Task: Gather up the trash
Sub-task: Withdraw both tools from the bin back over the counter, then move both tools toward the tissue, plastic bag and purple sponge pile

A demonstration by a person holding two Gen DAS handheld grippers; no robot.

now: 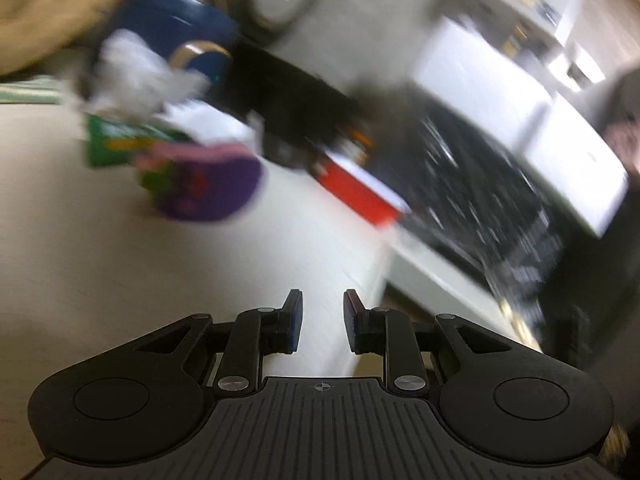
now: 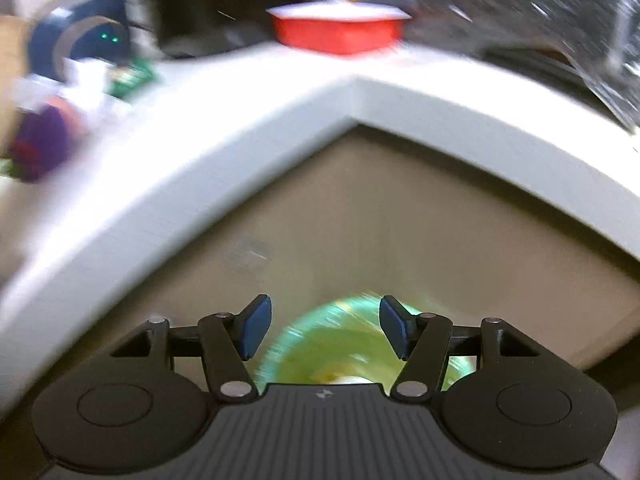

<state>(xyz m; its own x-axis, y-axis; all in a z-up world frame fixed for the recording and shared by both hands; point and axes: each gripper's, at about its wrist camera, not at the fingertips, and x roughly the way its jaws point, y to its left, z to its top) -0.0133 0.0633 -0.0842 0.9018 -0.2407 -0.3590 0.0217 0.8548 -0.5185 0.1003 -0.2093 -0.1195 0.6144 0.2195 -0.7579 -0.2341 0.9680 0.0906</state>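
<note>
Between pickups, judging by both grippers, left and right, open and empty; next, reaching far left for the purple wrapper.

Right gripper spread above green blur

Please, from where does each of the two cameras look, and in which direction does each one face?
Left wrist: above the white counter, facing along it toward the purple wrapper; open left gripper shows.
Right wrist: off the counter corner, lower, facing it; open right gripper shows over a blurred green object.
Shared: purple wrapper, red container, blue round object.
</note>
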